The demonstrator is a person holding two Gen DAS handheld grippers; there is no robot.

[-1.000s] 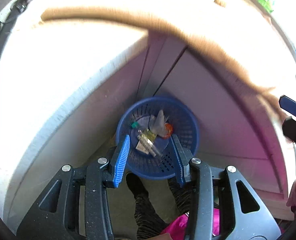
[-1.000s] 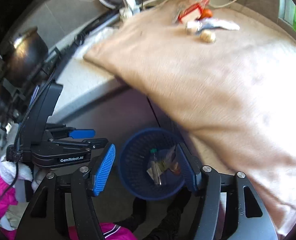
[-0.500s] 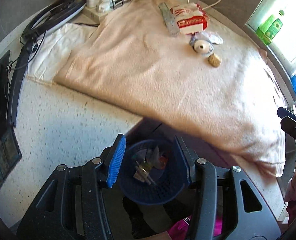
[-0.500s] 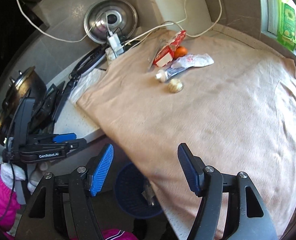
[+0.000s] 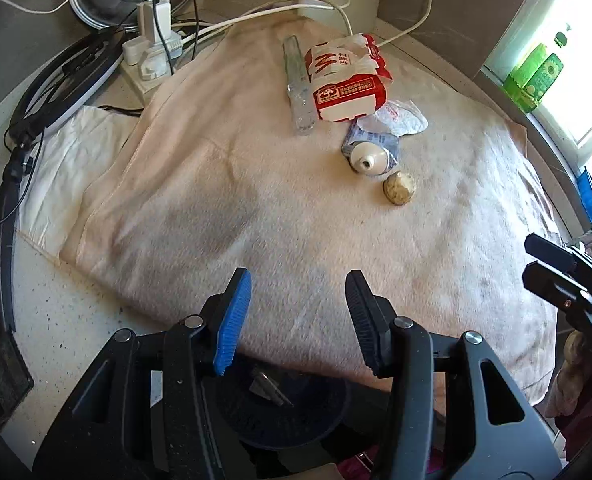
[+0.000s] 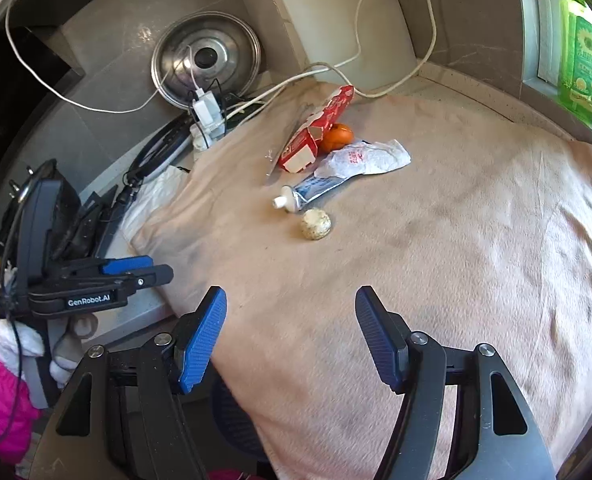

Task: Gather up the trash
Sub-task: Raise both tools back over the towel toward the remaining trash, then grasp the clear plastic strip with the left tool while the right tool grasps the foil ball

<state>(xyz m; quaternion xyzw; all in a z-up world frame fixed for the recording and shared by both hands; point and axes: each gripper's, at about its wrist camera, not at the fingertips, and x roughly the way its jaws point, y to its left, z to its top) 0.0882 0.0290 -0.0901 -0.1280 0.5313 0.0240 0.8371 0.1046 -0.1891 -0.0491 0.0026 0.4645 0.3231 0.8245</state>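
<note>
Trash lies in a cluster at the back of a beige towel (image 5: 199, 216): a red and white carton (image 5: 346, 80), a clear plastic strip (image 5: 298, 88), a crumpled white wrapper (image 6: 368, 158), a toothpaste tube (image 6: 312, 194) and a small beige lump (image 6: 315, 224). An orange (image 6: 336, 138) sits behind the carton. Below the counter edge a blue basket (image 5: 279, 412) with trash in it is partly hidden. My left gripper (image 5: 298, 296) is open and empty over the towel's near edge. My right gripper (image 6: 289, 320) is also open and empty, well short of the cluster.
A steel pot lid (image 6: 205, 56), a power strip (image 5: 151, 48) with white cables and a black ring-shaped lamp (image 5: 63, 76) crowd the back left. A white cloth (image 5: 67, 160) lies left of the towel. A green bottle (image 6: 580, 60) stands on the window sill at right.
Both grippers have risen from beside the basket below the counter to above the towel. The basket has slid to the bottom of both views and the trash cluster has come into view.
</note>
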